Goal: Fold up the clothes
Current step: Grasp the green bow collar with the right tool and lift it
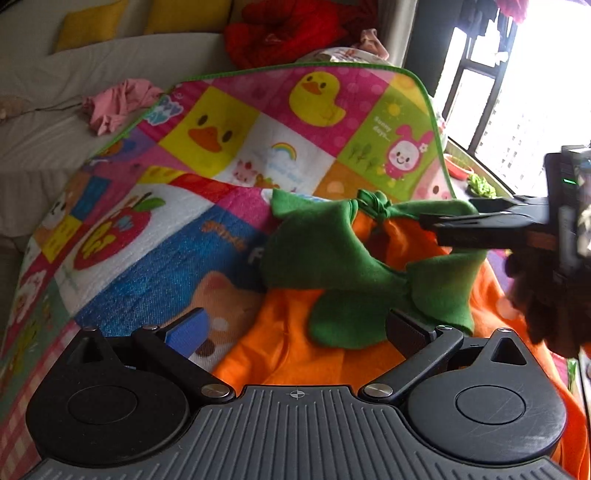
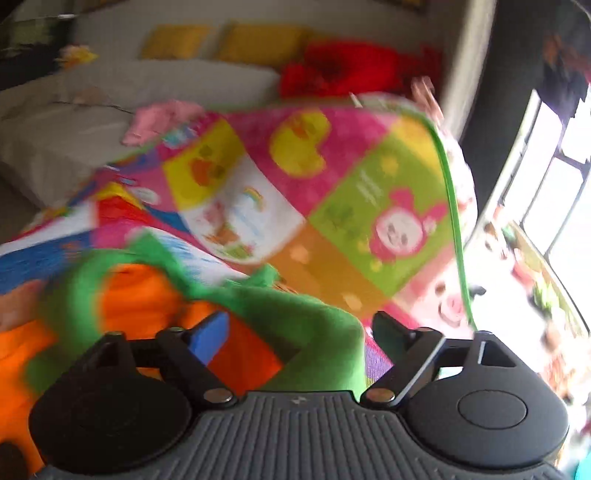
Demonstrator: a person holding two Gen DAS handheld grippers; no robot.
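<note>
An orange garment (image 1: 280,354) with a green leafy collar (image 1: 332,266) lies on a colourful cartoon play mat (image 1: 229,147). My left gripper (image 1: 295,328) is open just above the garment's near part, its fingers either side of a green collar flap. My right gripper (image 1: 443,221) shows from the side at the right of the left wrist view, over the collar's far edge near the knotted tie (image 1: 375,205). In the blurred right wrist view it (image 2: 301,334) is open, with the green collar (image 2: 317,332) and orange cloth (image 2: 147,295) between and below its fingers.
The mat (image 2: 332,177) covers a raised surface with a green-trimmed edge at the right. A pink garment (image 1: 114,105) lies at the mat's far left on a white sofa (image 1: 55,92). A red garment (image 1: 280,29) and yellow cushions (image 1: 92,24) sit behind. A window (image 1: 535,92) is at the right.
</note>
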